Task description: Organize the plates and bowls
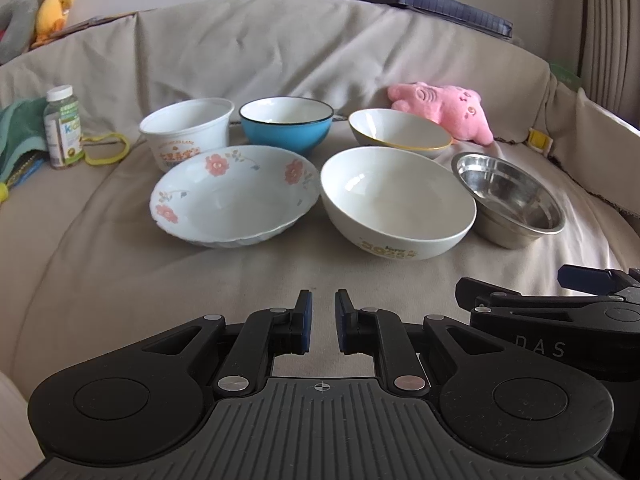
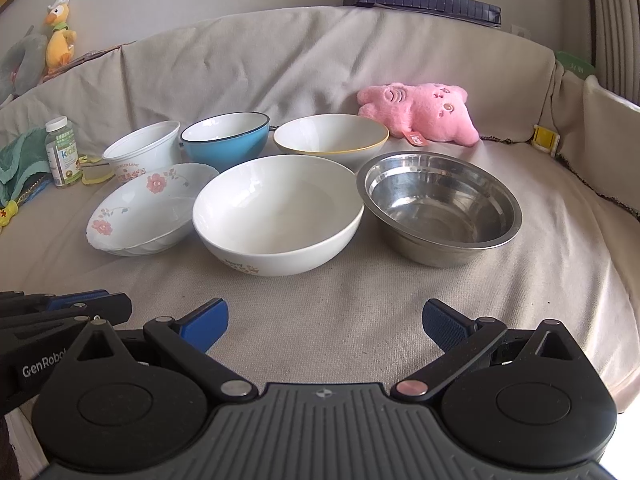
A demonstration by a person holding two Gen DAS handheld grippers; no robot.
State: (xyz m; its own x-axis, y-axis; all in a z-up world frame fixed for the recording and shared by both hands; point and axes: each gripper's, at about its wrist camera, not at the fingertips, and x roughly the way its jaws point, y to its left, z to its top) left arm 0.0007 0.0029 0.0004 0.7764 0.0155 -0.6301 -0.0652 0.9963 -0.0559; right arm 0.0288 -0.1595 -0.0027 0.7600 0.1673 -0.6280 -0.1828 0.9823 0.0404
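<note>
Several bowls stand in two rows on a beige sofa cover. Front row: a flowered dish [image 1: 234, 196] [image 2: 148, 210], a large white bowl [image 1: 396, 204] [image 2: 278, 214] and a steel bowl [image 1: 510, 200] [image 2: 438, 206]. Back row: a white plastic tub [image 1: 188, 130] [image 2: 144, 152], a blue bowl [image 1: 286, 122] [image 2: 226, 136] and a yellow-rimmed bowl [image 1: 400, 132] [image 2: 330, 138]. My left gripper [image 1: 323, 304] is shut with nothing between its blue pads, well short of the front row. My right gripper [image 2: 326, 316] stands wide open and empty, facing the large white bowl.
A pink plush toy [image 1: 442, 110] [image 2: 420, 114] lies behind the bowls at right. A vitamin bottle [image 1: 62, 128] [image 2: 64, 154] and a green cloth [image 1: 18, 136] sit at left. The sofa back rises behind, an armrest [image 2: 600, 120] at right.
</note>
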